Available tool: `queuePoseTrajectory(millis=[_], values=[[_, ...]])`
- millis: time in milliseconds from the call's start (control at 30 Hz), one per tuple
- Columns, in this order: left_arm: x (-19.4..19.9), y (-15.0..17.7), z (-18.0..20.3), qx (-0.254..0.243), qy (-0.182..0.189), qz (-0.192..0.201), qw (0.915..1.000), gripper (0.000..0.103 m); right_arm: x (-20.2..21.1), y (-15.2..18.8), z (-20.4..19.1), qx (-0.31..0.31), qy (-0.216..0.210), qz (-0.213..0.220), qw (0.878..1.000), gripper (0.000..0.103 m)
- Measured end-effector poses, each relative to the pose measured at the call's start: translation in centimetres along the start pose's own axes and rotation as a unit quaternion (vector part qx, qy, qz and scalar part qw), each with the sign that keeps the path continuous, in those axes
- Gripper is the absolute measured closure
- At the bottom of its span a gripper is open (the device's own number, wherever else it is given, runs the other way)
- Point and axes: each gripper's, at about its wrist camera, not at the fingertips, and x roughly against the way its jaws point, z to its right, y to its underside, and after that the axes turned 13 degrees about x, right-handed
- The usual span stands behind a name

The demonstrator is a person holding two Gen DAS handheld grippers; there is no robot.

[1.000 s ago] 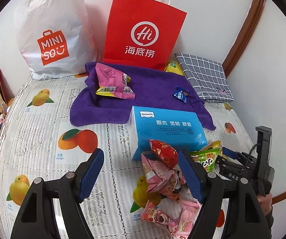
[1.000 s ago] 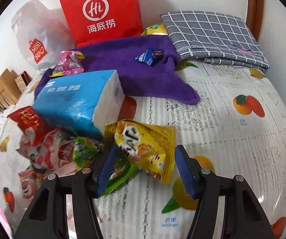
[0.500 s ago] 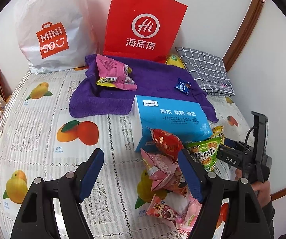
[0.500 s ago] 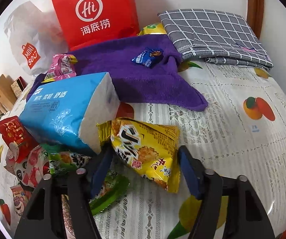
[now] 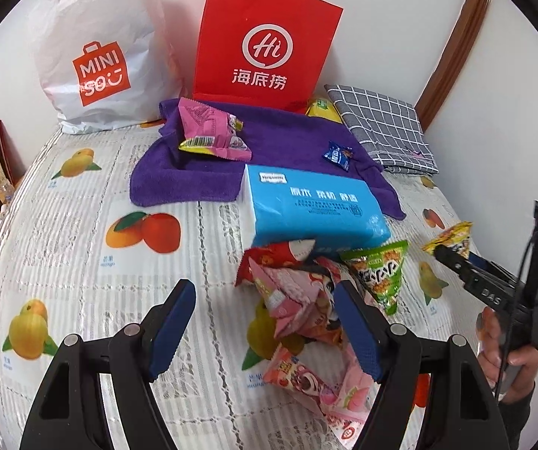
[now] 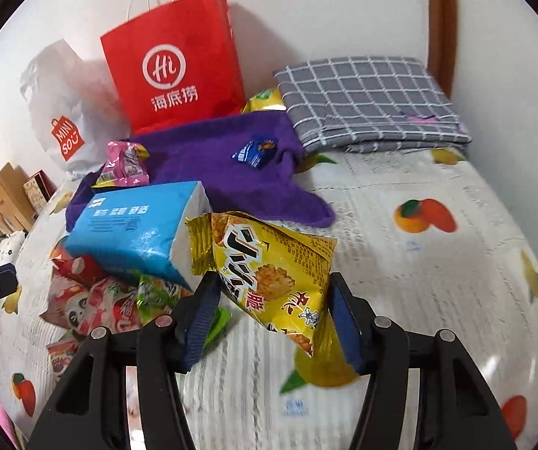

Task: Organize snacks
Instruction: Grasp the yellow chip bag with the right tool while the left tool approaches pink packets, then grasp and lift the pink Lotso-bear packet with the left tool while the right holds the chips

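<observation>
Closing on the yellow snack bag [image 6: 269,281], the right gripper [image 6: 272,315] has lifted it off the tablecloth [image 6: 437,281], right of the tissue pack [image 6: 134,228] (one snack leaves the pile at nine o'clock). Left gripper [image 5: 265,322] hangs unclenched, empty.

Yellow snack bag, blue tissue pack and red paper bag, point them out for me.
Yellow snack bag [image 6: 269,277]: right wrist view, printed front.
Blue tissue pack [image 5: 317,202]: left wrist view, top face.
Red paper bag [image 5: 265,45]: left wrist view, front logo.
</observation>
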Motion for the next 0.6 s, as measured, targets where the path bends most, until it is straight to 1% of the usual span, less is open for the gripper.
queuePoseTrajectory(millis=[233,367,600], values=[[0.0,2.0,-0.1,-0.001,-0.005,-0.010,0.9999,0.028,3.1,1.8,-0.5,-0.008,0.001,0.013,1.000,0.045],[-0.6,3.4,-0.4,0.005,-0.012,-0.026,0.9996,0.028,4.3,2.7,-1.2,-0.011,-0.006,0.018,1.000,0.045],[-0.6,6.1,-1.1,0.018,0.002,-0.047,0.9987,0.029,5.6,3.8,-2.6,0.001,-0.008,0.027,1.000,0.045]])
